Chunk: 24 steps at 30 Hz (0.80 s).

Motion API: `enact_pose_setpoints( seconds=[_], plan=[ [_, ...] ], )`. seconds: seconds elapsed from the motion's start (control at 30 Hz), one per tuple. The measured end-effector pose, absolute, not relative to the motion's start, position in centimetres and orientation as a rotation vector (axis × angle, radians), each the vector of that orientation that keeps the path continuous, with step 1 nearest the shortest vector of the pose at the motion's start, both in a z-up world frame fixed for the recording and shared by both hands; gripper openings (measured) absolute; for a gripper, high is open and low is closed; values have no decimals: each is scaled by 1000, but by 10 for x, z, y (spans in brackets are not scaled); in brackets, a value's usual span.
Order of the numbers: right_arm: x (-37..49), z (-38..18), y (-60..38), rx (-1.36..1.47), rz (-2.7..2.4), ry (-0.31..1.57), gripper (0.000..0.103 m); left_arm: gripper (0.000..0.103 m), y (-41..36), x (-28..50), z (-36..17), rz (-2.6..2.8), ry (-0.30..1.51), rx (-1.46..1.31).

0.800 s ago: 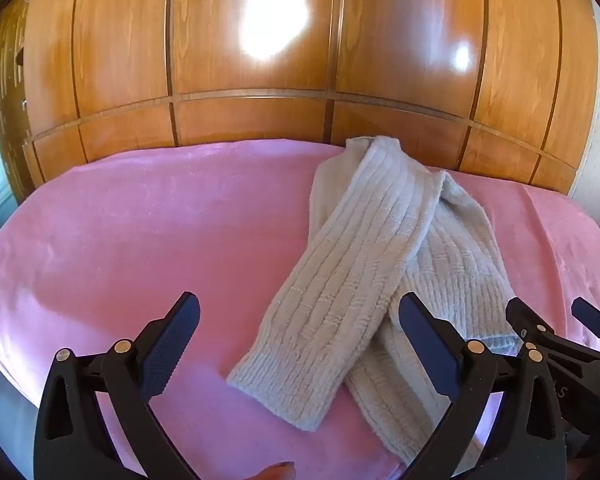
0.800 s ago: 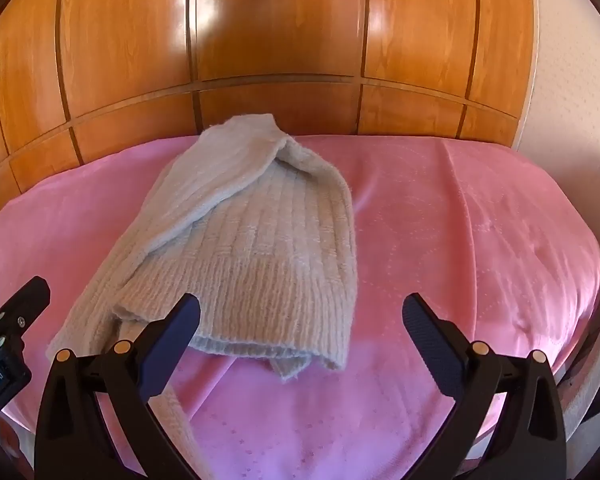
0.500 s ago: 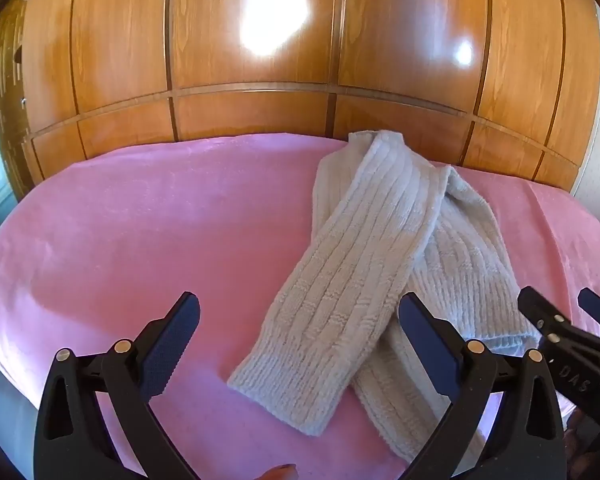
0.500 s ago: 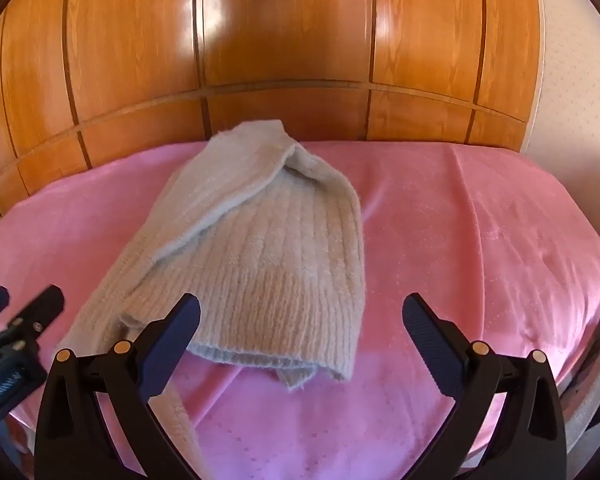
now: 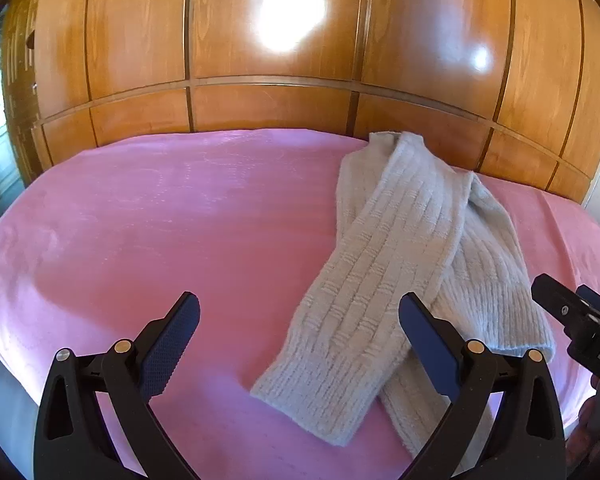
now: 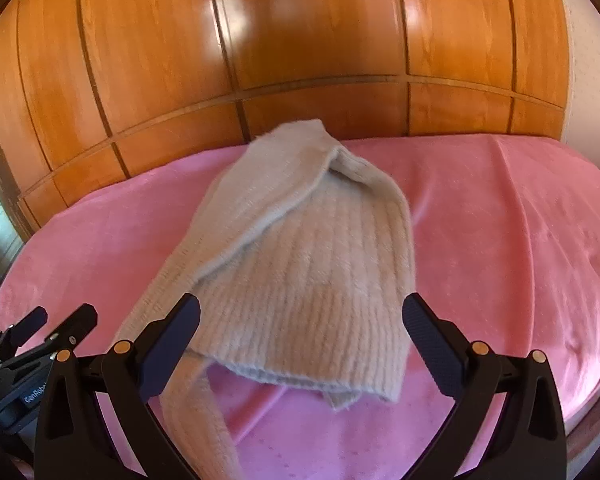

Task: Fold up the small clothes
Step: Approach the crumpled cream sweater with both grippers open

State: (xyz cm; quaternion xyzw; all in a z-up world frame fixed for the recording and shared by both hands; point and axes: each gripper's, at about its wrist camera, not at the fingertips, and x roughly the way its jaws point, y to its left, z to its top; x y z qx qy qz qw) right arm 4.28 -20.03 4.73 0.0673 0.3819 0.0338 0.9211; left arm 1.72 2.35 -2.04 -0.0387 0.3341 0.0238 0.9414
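Observation:
A pale grey-beige ribbed knit sweater (image 5: 404,264) lies on the pink bed cover, folded narrow with one sleeve (image 5: 352,328) crossing over the body toward the near edge. My left gripper (image 5: 300,332) is open above that sleeve's cuff, nothing between its pads. In the right wrist view the same sweater (image 6: 300,276) shows its hem nearest me, and a sleeve (image 6: 196,412) trails off the front. My right gripper (image 6: 300,336) hovers open over the hem, not touching it. Each gripper appears at the edge of the other's view: the right gripper (image 5: 580,320) and the left gripper (image 6: 32,340).
The pink bed cover (image 5: 160,232) spreads wide to the left of the sweater and, in the right wrist view, pink cover (image 6: 500,240) lies to its right. A glossy wooden panelled wardrobe (image 5: 280,40) stands right behind the bed. A pale wall (image 6: 592,72) is at far right.
Both grippers have drifted slightly, the right one swinging so the sweater sits more centred between its fingers. The right gripper moved further to the right edge of the left wrist view. The sweater has not moved.

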Motion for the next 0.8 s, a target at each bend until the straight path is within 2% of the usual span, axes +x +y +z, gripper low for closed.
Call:
enact_pose_setpoints(
  seconds=[0.5, 0.63, 0.8],
  plan=[
    [39, 53, -197, 157, 139, 771, 100, 99, 20, 9, -13, 25, 654, -62],
    [42, 53, -194, 169, 184, 786, 87, 99, 20, 9, -13, 29, 659, -64],
    [44, 54, -189, 161, 211, 792, 83, 99, 22, 13, -12, 29, 665, -65]
  ],
)
